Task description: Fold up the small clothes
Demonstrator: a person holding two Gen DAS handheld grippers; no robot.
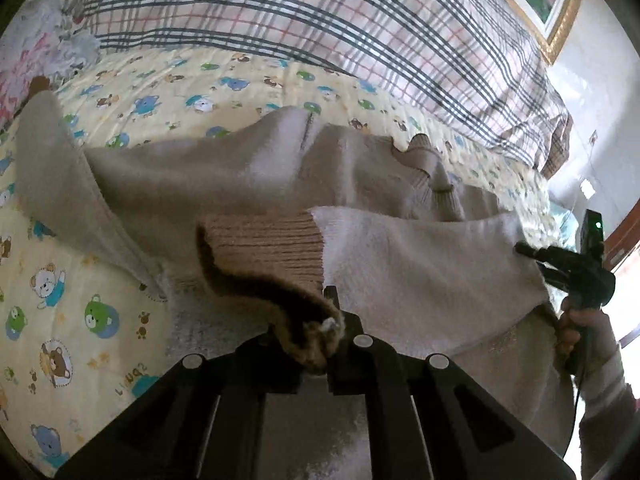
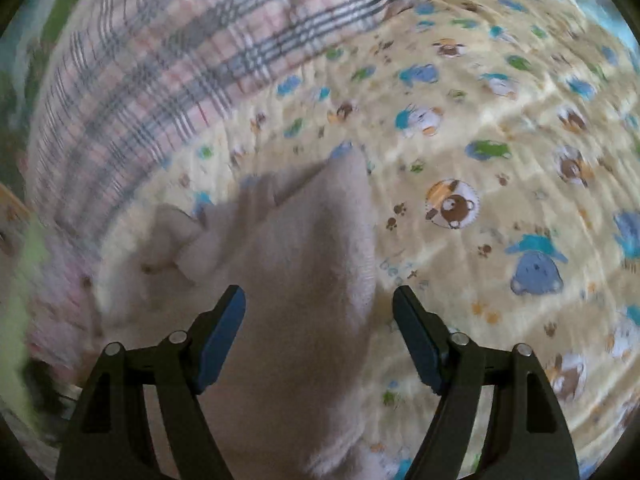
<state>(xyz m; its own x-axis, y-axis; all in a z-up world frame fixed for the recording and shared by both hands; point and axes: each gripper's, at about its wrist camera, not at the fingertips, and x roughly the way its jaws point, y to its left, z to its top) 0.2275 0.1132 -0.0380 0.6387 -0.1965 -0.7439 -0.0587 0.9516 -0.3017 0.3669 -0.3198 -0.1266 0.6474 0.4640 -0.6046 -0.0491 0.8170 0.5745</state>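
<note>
A small beige knit sweater (image 1: 248,168) lies spread on the bed, with one sleeve (image 1: 420,256) folded across its body. My left gripper (image 1: 322,320) is shut on that sleeve's brown ribbed cuff (image 1: 264,248), which bunches over the jaws and hides one fingertip. In the left wrist view my right gripper (image 1: 532,254) sits at the sweater's right edge, held by a hand (image 1: 576,328). In the blurred right wrist view the right gripper (image 2: 320,320) stands open. A fold of the pale sweater (image 2: 304,264) lies between its blue pads (image 2: 418,340), which do not press on it.
The sweater rests on a yellow quilt printed with cartoon bears (image 1: 80,300) (image 2: 500,160). A plaid checked blanket (image 1: 320,20) (image 2: 140,88) is heaped along the far side. A gold picture frame (image 1: 560,12) hangs on the wall at the upper right.
</note>
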